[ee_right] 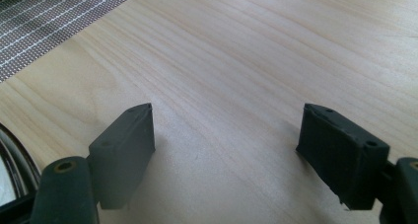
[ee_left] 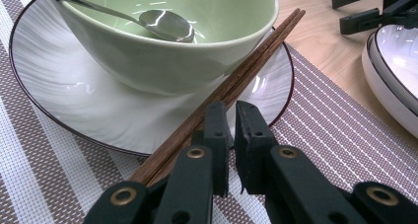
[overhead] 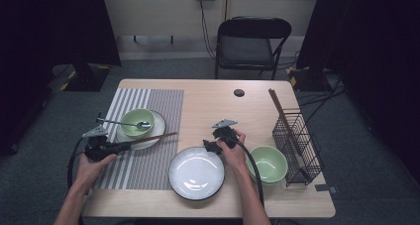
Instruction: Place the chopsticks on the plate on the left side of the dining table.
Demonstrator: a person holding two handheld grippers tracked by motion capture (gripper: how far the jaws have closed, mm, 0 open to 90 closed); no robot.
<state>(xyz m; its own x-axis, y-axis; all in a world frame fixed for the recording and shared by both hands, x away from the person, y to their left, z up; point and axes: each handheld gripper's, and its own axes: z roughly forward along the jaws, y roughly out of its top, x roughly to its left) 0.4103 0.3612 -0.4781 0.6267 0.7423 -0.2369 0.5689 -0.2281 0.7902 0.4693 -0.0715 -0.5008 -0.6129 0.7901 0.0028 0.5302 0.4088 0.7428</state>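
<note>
A green bowl (overhead: 137, 122) with a metal spoon (overhead: 124, 123) in it stands on a small white plate (overhead: 158, 121) on the striped placemat (overhead: 148, 165). A pair of brown chopsticks (overhead: 153, 138) leans on that plate's rim. My left gripper (overhead: 126, 145) is at their near end. In the left gripper view the jaws of my left gripper (ee_left: 231, 108) are almost together with nothing in the slit. The chopsticks (ee_left: 256, 56) pass under the left jaw, beside the bowl (ee_left: 162, 61). My right gripper (overhead: 212, 140) is open over bare wood (ee_right: 224, 135), just above a large white plate (overhead: 196, 173).
A second green bowl (overhead: 267, 164) sits right of the large plate. A black wire rack (overhead: 297, 145) at the table's right edge holds more chopsticks (overhead: 282, 116). A folding chair (overhead: 252, 41) stands beyond the far edge. The other gripper (ee_left: 369, 12) shows far off in the left gripper view.
</note>
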